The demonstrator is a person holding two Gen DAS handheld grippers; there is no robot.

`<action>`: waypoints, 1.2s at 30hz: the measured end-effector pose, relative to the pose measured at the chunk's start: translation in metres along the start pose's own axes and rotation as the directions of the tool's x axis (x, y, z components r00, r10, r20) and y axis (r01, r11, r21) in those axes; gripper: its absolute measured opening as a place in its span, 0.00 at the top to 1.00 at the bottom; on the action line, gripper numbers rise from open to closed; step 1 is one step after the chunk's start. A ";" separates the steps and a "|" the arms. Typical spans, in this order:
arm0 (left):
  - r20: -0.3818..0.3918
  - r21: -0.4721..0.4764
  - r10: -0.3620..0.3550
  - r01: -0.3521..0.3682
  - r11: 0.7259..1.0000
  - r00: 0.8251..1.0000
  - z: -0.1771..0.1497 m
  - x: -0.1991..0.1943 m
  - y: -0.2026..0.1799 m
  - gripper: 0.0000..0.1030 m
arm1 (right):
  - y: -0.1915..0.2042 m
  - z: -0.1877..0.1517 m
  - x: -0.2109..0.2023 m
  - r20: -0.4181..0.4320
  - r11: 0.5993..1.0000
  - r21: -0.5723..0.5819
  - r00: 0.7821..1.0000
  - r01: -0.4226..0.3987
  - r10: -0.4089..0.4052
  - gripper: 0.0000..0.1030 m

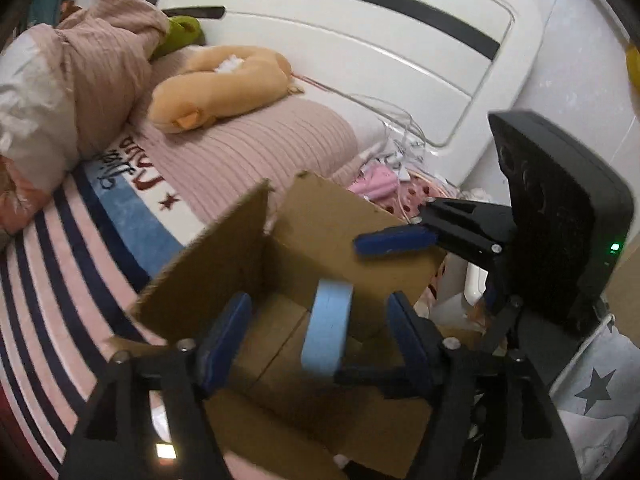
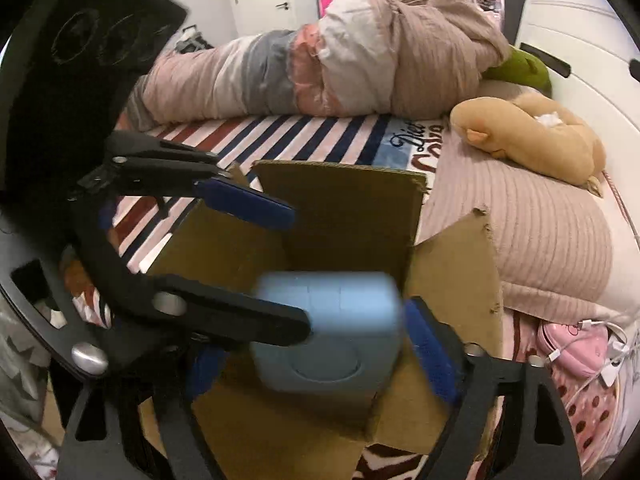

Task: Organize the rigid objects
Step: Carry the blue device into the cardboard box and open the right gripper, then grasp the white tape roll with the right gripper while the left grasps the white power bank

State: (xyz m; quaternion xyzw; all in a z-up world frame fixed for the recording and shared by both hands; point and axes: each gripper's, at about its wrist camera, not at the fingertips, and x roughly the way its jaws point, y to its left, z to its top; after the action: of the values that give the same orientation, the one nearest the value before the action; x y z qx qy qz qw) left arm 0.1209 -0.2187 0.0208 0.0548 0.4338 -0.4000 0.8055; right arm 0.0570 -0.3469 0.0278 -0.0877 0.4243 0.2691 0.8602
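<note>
Over cardboard box (image 2: 344, 216), right tool (image 2: 316, 360) grips blue block (image 2: 328, 320).

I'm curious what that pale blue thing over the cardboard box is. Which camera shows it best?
The right wrist view: the blue block shows a broad face with a round recess, above the cardboard box. The left wrist view shows only its narrow edge between the open left gripper fingers.

Across the striped pink, navy and white bedsheet (image 2: 280, 136), a long rolled bundle of beige and grey quilt (image 2: 320, 68), with a green plush toy (image 2: 520, 68) at its end. On the ribbed pink pillow (image 1: 248, 148), a tan plush animal (image 1: 216, 88), lying close to the white padded headboard (image 1: 360, 40). Beside the pillow, tangled white charging cables (image 1: 400, 148) and a pink pouch (image 2: 572, 344).
</note>
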 end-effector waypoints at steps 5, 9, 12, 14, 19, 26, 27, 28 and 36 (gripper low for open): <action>0.102 -0.053 0.128 -0.123 0.991 0.987 -0.012 -0.043 0.023 0.22 | 0.012 0.006 0.000 0.063 0.995 -0.078 0.996 0.062 -0.057 0.08; 0.157 -0.103 0.290 -0.277 0.955 0.944 -0.036 -0.091 0.045 0.22 | 0.045 0.009 -0.014 0.183 0.985 -0.143 0.981 0.092 -0.065 0.08; 0.183 -0.159 0.369 -0.343 0.926 0.911 -0.062 -0.127 0.066 0.17 | 0.074 0.014 -0.019 0.216 0.986 -0.165 0.976 0.019 0.017 0.08; 0.185 -0.185 0.427 -0.396 0.900 0.885 -0.082 -0.144 0.080 0.17 | 0.102 0.019 -0.016 0.211 0.975 -0.212 0.971 -0.066 0.111 0.08; 0.143 -0.262 0.521 -0.475 0.840 0.841 -0.146 -0.163 0.121 0.17 | 0.171 0.023 0.014 0.146 0.930 -0.325 0.963 -0.170 0.227 0.17; 0.115 -0.302 0.493 -0.442 0.845 0.862 -0.221 -0.141 0.154 0.17 | 0.203 0.003 0.104 -0.083 0.956 -0.213 0.979 -0.202 0.188 0.42; 0.115 -0.303 0.482 -0.431 0.850 0.869 -0.225 -0.136 0.155 0.17 | 0.202 -0.004 0.117 -0.107 0.963 -0.207 0.982 -0.175 0.155 0.47; 0.115 -0.305 0.466 -0.415 0.857 0.877 -0.228 -0.132 0.156 0.17 | 0.199 -0.010 0.127 -0.126 0.966 -0.204 0.983 -0.155 0.131 0.53; 0.129 -0.279 0.406 -0.359 0.890 0.905 -0.237 -0.112 0.152 0.17 | 0.187 -0.033 0.165 -0.161 0.979 -0.197 0.987 -0.043 0.011 0.85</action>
State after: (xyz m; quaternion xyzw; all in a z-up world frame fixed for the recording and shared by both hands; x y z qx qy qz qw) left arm 0.0368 0.0543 -0.0820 0.0010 0.3847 -0.1786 0.9056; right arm 0.0154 -0.1386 -0.1068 -0.1891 0.4637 0.3140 0.8066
